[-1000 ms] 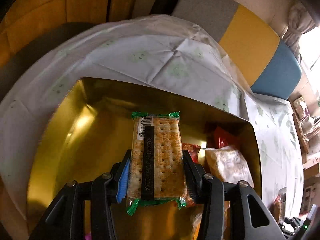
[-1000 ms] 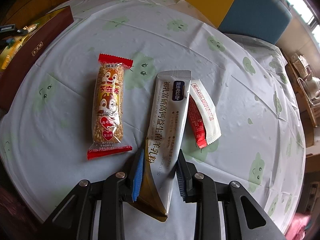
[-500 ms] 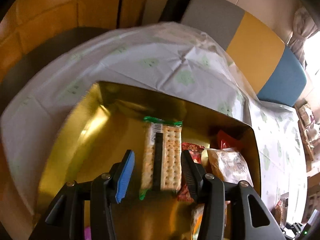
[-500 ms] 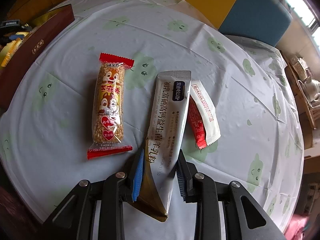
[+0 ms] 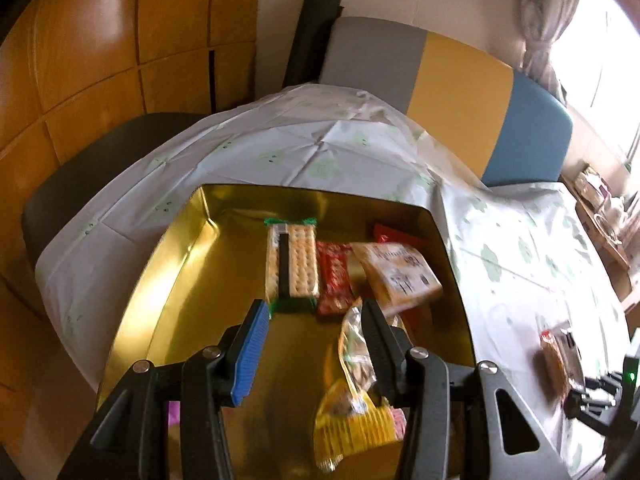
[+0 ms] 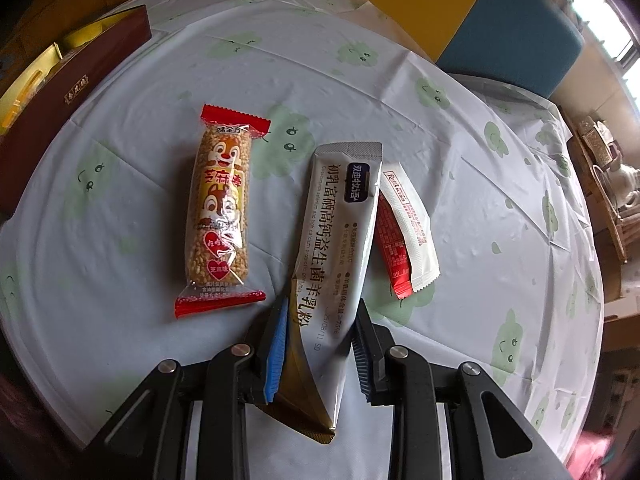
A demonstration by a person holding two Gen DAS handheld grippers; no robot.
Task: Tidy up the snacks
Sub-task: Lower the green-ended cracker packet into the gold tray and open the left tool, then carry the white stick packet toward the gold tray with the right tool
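Left gripper spread, empty, over gold tin; right gripper pinching milk-powder sachet; slick foil could slip when lifted.

Daylight enters from a blown-out window at upper right. Glare streaks the gold tray. The left wrist view is soft with motion blur; the right is sharper. Fisheye bending darkens both edges.
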